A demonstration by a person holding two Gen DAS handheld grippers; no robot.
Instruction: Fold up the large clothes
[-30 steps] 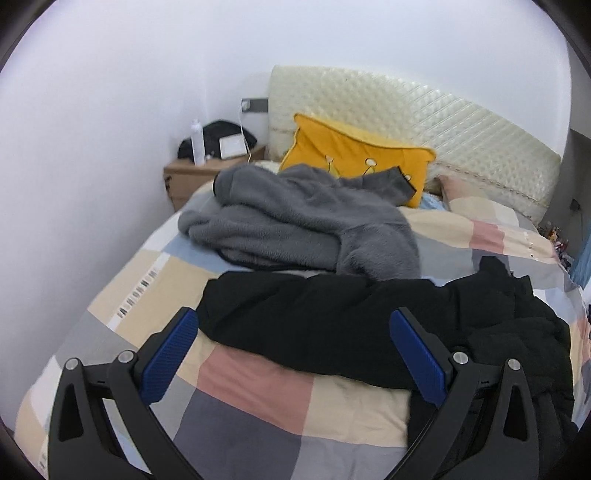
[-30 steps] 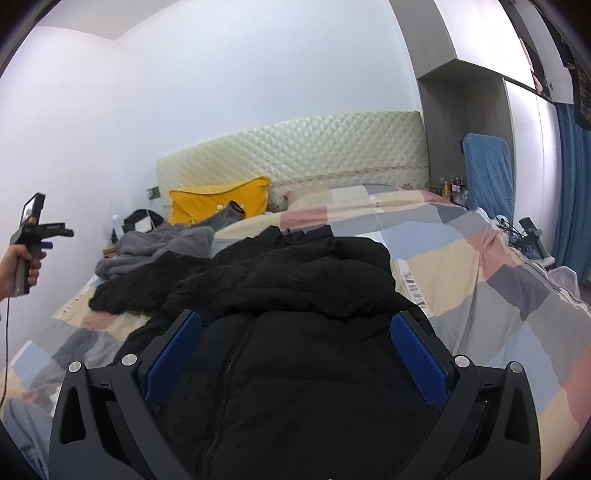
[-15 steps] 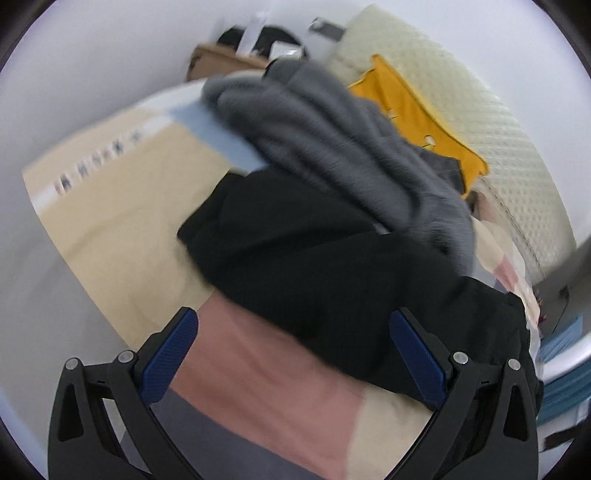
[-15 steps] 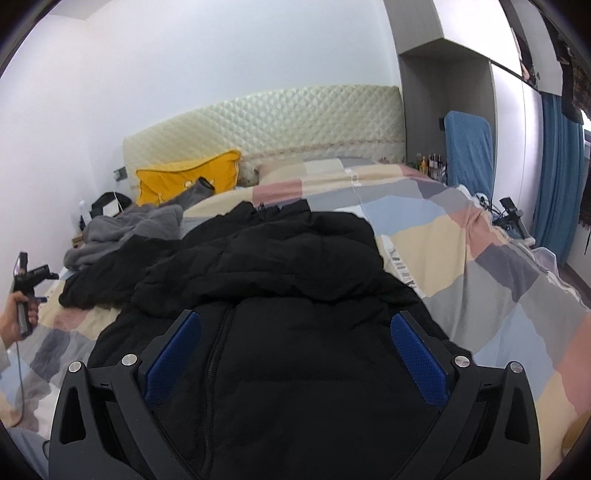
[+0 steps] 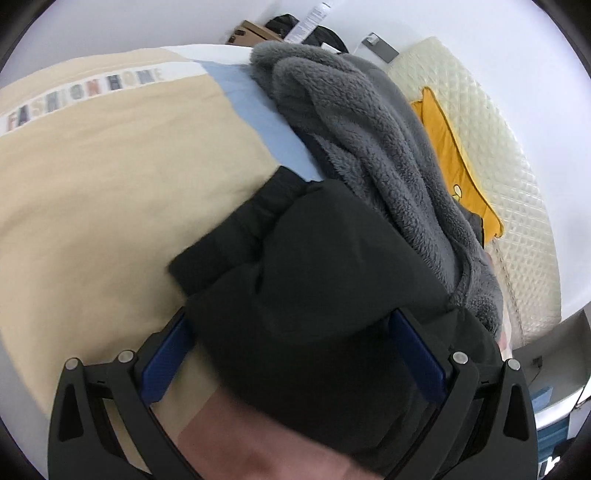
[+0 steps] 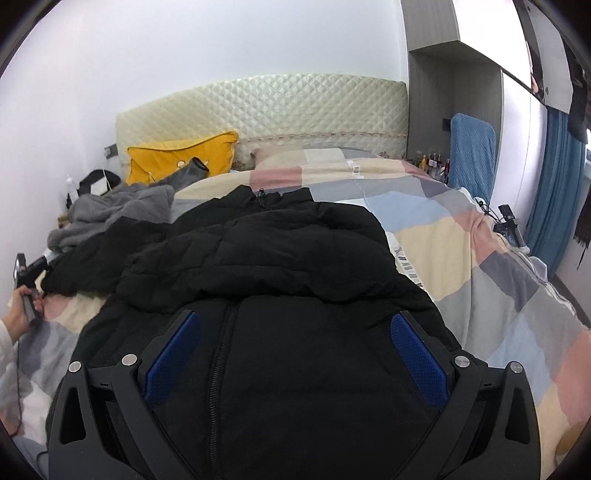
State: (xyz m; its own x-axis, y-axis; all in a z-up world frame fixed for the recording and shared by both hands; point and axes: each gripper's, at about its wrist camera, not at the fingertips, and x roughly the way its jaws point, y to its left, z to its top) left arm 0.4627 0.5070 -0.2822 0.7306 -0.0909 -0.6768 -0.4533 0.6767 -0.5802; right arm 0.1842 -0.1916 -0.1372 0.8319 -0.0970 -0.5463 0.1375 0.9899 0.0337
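A black puffer jacket point(image 6: 295, 258) lies spread on the bed, zipper facing up. My right gripper point(image 6: 295, 350) hovers open over the jacket's lower front, one blue pad on each side of the zipper area. In the left wrist view the jacket's sleeve point(image 5: 314, 258) stretches toward the bed's edge, cuff at the far end. My left gripper point(image 5: 291, 354) is open and low over that sleeve, with the sleeve lying between its fingers. The right wrist view shows the left gripper point(image 6: 26, 273) held by a hand point(image 6: 18, 314) at the sleeve's end.
A grey fleece garment point(image 5: 369, 147) is heaped just beyond the sleeve, against a yellow pillow point(image 5: 454, 158). The patchwork bedspread point(image 6: 480, 277) lies bare to the right of the jacket. A quilted headboard point(image 6: 277, 107), a blue chair back point(image 6: 472, 155) and a cluttered nightstand point(image 5: 258, 29) ring the bed.
My left gripper has dropped and pushed forward onto the black sleeve, which now sits between its fingers. The right gripper has edged forward over the jacket, staying open.
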